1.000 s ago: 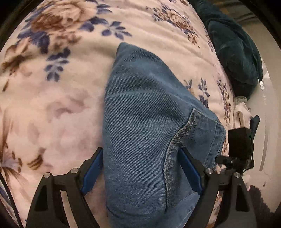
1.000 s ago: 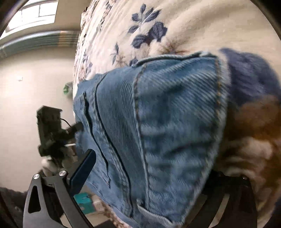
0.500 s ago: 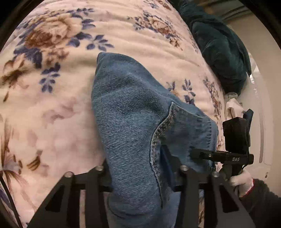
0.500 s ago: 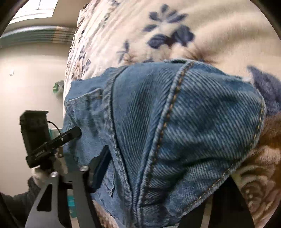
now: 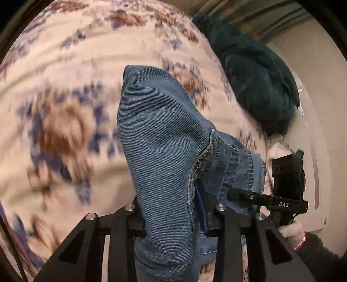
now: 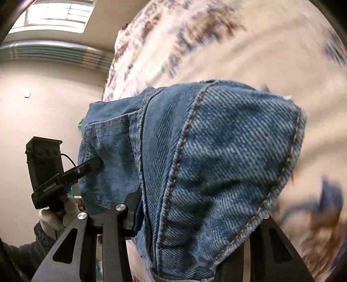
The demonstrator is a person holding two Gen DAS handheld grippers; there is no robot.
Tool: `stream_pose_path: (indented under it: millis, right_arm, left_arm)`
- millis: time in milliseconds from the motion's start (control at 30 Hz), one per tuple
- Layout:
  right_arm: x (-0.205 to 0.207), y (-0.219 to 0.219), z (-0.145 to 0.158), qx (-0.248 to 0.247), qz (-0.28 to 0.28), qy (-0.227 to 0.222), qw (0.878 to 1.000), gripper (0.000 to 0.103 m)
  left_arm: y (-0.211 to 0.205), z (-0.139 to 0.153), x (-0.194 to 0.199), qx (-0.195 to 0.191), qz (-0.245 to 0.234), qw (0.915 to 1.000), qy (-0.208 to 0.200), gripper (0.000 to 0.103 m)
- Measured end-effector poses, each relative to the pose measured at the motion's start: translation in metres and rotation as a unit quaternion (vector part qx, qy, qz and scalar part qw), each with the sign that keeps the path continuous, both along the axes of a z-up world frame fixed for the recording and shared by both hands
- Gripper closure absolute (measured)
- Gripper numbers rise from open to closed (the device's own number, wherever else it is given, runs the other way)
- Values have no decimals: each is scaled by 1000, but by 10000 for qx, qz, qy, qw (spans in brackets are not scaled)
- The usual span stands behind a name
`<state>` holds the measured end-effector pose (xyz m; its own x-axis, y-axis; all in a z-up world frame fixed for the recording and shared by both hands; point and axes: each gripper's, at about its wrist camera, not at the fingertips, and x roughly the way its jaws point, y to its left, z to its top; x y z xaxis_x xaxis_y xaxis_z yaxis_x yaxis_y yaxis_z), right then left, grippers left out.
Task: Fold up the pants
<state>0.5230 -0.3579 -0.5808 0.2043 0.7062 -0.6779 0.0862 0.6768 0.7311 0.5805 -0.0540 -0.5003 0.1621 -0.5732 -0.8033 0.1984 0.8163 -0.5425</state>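
The blue denim pants [image 5: 162,134] hang bunched above the floral blanket [image 5: 65,108]. My left gripper [image 5: 171,217] has its jaws closing, and a thick fold of denim is pinched between the pads. In the right wrist view the pants [image 6: 216,151] show a stitched seam and a pocket. My right gripper [image 6: 195,221] is also closing, with a wide wad of denim squeezed between its jaws; its right finger is hidden under the cloth. Both grippers hold the same end of the pants, side by side. Each view shows a gloved hand [image 5: 290,232] on the other gripper.
A dark teal garment [image 5: 256,86] lies at the far right of the bed, with a white cloth [image 5: 277,149] below it. The floral blanket [image 6: 238,54] spreads ahead of both grippers. A beige wall and a window [image 6: 54,17] lie left of the bed.
Both grippers went from wide open around the denim to closed on it. They have since risen, lifting that end of the pants off the blanket.
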Motion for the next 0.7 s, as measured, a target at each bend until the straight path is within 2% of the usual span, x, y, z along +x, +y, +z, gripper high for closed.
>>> stream_pose_path:
  millis: [200, 367, 500, 600, 667, 700]
  right_arm:
    - [123, 19, 38, -85, 52, -373, 9993, 57]
    - [224, 35, 45, -353, 226, -465, 9980, 57]
    - [287, 51, 21, -482, 245, -286, 9981, 57]
    - [316, 59, -14, -816, 278, 3, 9963, 57]
    - [322, 53, -33, -1024, 198, 218, 9943, 50]
    - [323, 51, -38, -1026, 133, 247, 9943, 44]
  left_arm:
    - [18, 7, 106, -27, 214, 9992, -350, 72]
    - [25, -9, 194, 143, 255, 9982, -517, 72]
    - [32, -41, 238, 341, 226, 9981, -464, 71]
    - [41, -82, 254, 589, 279, 9978, -104, 67]
    - [52, -105, 261, 680, 414, 9968, 68, 54]
    - [60, -111, 263, 562, 483, 9972, 113, 51]
